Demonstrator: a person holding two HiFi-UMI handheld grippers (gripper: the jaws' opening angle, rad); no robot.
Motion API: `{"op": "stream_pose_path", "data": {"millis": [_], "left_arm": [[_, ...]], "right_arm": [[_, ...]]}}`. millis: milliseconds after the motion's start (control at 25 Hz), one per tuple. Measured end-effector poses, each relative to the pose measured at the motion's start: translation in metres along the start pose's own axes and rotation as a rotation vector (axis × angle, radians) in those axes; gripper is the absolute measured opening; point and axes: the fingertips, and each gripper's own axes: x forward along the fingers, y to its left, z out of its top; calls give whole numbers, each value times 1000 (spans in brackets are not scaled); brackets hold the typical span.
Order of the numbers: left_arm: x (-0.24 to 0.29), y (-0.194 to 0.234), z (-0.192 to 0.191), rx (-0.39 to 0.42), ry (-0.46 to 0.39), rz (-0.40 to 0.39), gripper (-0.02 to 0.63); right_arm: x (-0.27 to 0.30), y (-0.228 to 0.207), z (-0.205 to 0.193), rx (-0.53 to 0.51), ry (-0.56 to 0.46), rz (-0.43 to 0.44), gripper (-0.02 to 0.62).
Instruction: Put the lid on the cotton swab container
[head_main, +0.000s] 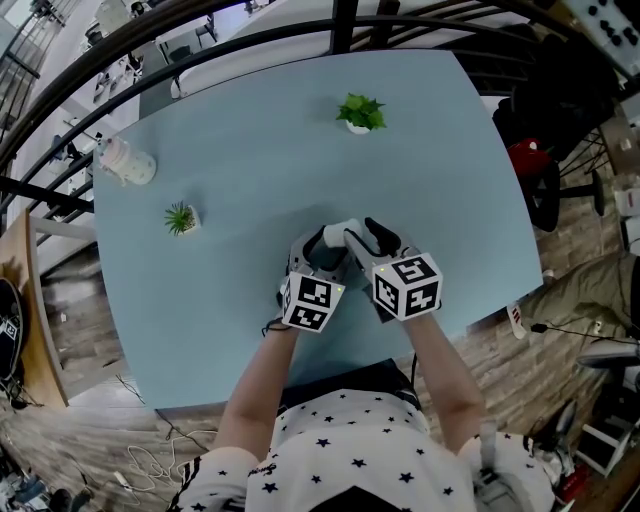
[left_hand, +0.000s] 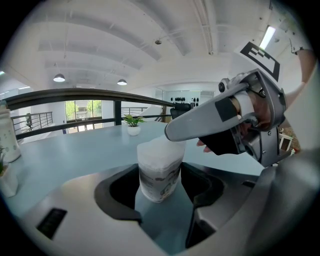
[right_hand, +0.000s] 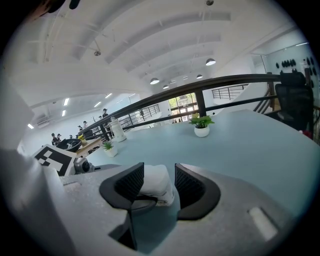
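Note:
The cotton swab container (left_hand: 159, 180), a small clear tub with a printed label, stands upright on the blue table (head_main: 250, 130) close in front of me. My left gripper (left_hand: 160, 192) is shut on its lower body, one pad against each side. A white lid (right_hand: 157, 182) sits on top of the container, and my right gripper (right_hand: 159, 186) is shut on it from above. Seen from the left gripper view, a right finger (left_hand: 200, 122) stretches over the lid (left_hand: 160, 149). In the head view both grippers meet over the white lid (head_main: 338, 233); the container's body is hidden there.
A small potted plant (head_main: 360, 112) stands at the far side of the table, another (head_main: 182, 217) at the left, and a white bottle (head_main: 127, 162) near the far left corner. A dark railing (head_main: 330, 20) curves behind the table. The near table edge (head_main: 300, 385) is at my body.

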Motion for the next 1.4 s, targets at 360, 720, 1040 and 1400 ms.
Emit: {"op": "stream_pose_path", "data": {"millis": [360,720,1040,1400], "left_arm": [[0,0,0,4,2,2,256],[0,0,-1,6,7,2,256],[-10,-1,-8,21,30,-1,253],[-48,0,-26,22,49,13,255]], "right_arm": [[0,0,-3,-17,19,-21,176],[0,0,-3,12,17,-36,176],[-3,10,-8,0,35,-42,176],[-9,49,-22,-23,65,1,176]]}}
